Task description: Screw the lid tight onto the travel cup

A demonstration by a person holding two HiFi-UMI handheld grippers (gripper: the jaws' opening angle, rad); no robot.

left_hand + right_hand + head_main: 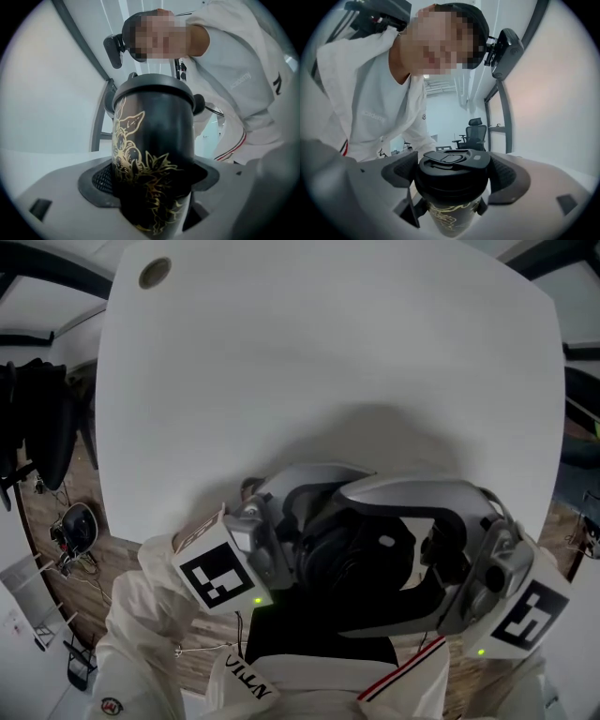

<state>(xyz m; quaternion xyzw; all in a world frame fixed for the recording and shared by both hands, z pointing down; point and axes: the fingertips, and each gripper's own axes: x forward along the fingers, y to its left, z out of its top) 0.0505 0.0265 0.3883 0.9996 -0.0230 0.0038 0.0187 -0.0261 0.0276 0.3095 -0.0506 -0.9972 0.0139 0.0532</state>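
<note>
I hold a black travel cup (152,140) with a gold fruit-and-leaf pattern in the air close to my chest. My left gripper (150,183) is shut on the cup's body, its pads against both sides. The dark lid (452,166) sits on top of the cup, and my right gripper (452,176) is shut on it, a ribbed pad on each side of its rim. In the head view the cup (361,563) is a dark shape between the left gripper (300,521) and the right gripper (412,521), just short of the table's near edge.
A white table (328,362) lies ahead, with a round cable hole (155,273) at its far left corner. A dark office chair (37,427) stands on the wooden floor to the left. My white jacket fills the bottom of the head view.
</note>
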